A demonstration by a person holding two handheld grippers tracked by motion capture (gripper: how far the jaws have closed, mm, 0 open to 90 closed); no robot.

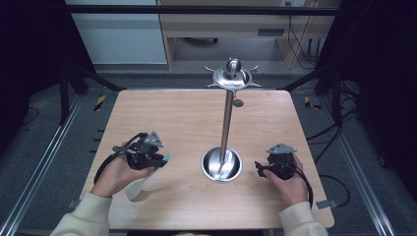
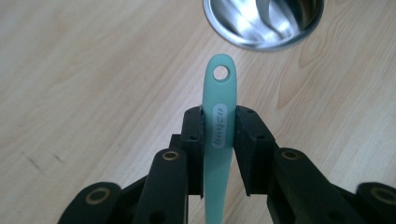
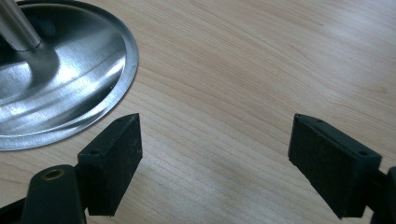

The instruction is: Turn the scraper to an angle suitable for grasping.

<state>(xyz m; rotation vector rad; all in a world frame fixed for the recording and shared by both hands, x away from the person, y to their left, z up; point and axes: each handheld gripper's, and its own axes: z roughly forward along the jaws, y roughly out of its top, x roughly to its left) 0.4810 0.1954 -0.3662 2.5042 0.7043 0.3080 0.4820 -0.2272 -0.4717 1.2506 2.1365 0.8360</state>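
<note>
A mint-green utensil (image 2: pixel 219 88) with a hole at its handle end is clamped between my left gripper's (image 2: pixel 219 126) pads. In the high view the left gripper (image 1: pixel 162 158) is at the table's front left, and the utensil (image 1: pixel 137 187) slants down toward the person's sleeve. A steel stand rises from a round dish base (image 1: pixel 221 164), with a pole (image 1: pixel 227 123) and a hooked crown (image 1: pixel 232 76) on top. The base (image 2: pixel 261 23) lies just ahead of the handle tip. My right gripper (image 3: pixel 215 149) stands open over bare wood beside the base (image 3: pixel 60 79); it is right of the base (image 1: pixel 259 168).
The wooden table (image 1: pixel 187 118) has bare room at the back left and back right. A dark metal frame runs around it, with cables on the floor at the right. A pale cabinet stands behind the far edge.
</note>
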